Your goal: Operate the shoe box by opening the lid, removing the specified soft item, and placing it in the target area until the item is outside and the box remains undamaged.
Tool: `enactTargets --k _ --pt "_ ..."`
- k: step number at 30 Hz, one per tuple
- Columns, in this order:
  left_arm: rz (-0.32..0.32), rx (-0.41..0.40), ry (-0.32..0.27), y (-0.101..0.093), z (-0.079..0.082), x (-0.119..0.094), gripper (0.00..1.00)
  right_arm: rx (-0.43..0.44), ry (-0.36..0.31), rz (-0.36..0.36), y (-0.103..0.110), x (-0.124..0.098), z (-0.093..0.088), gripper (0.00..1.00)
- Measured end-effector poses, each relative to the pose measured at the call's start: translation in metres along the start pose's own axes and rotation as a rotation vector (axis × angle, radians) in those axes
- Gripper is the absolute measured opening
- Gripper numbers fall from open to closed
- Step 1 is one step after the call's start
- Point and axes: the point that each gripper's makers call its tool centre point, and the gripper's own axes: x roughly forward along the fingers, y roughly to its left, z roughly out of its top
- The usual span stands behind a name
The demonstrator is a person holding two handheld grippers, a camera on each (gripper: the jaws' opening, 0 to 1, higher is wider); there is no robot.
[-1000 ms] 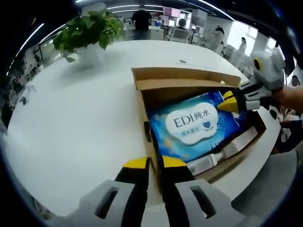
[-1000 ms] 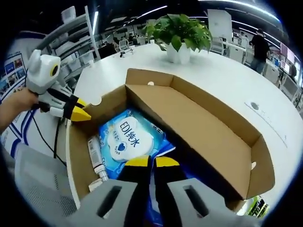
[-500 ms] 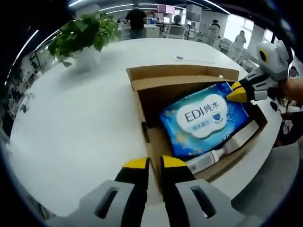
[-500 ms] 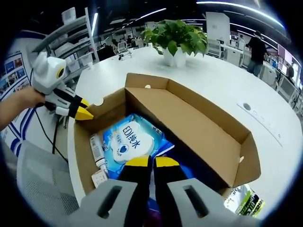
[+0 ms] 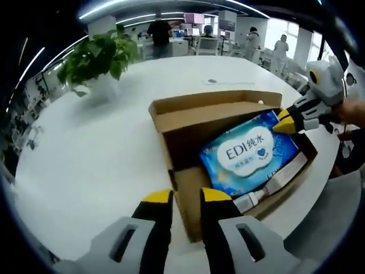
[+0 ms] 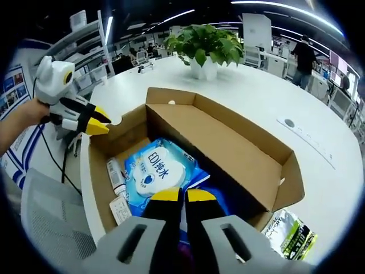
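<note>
The cardboard shoe box (image 5: 188, 197) (image 6: 100, 194) lies on the white table with its lid (image 6: 228, 151) standing open on the far side. Inside lies a blue wipes pack (image 5: 248, 153) (image 6: 154, 171) with a white label. My right gripper (image 6: 183, 196) (image 5: 285, 123) reaches into the box, its jaws pressed together on the pack's blue end. My left gripper (image 5: 186, 197) (image 6: 101, 122) hovers at the box's short end wall. Its jaws stand a little apart with nothing between them.
A white tube (image 5: 268, 185) (image 6: 117, 174) and a small white card (image 6: 120, 210) lie beside the pack. A green packet (image 6: 291, 235) lies on the table by the box's corner. A potted plant (image 5: 97, 54) (image 6: 202, 48) stands further back. The table edge (image 5: 319, 188) runs close.
Both views shifted with the hands. My left gripper's jaws have spread slightly and it sits a little off the box's end wall. The right gripper keeps its hold on the pack.
</note>
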Motion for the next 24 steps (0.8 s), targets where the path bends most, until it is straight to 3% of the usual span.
enactTargets --k 6,11,20,24 --pt "-0.029 0.028 -0.013 -0.011 0.012 0.007 0.16 0.007 0.019 -0.002 -0.002 -0.001 -0.006 0.0" --pt "-0.103 0.062 0.067 -0.024 0.002 0.023 0.19 0.027 0.04 -0.002 -0.008 0.0 -0.013 0.0" --pt "-0.168 0.085 0.131 -0.033 -0.003 0.051 0.2 0.049 0.043 -0.002 -0.012 0.002 -0.02 0.0" --pt "-0.201 0.05 0.163 -0.035 -0.005 0.061 0.19 0.054 0.046 -0.003 -0.013 0.003 -0.022 0.0"
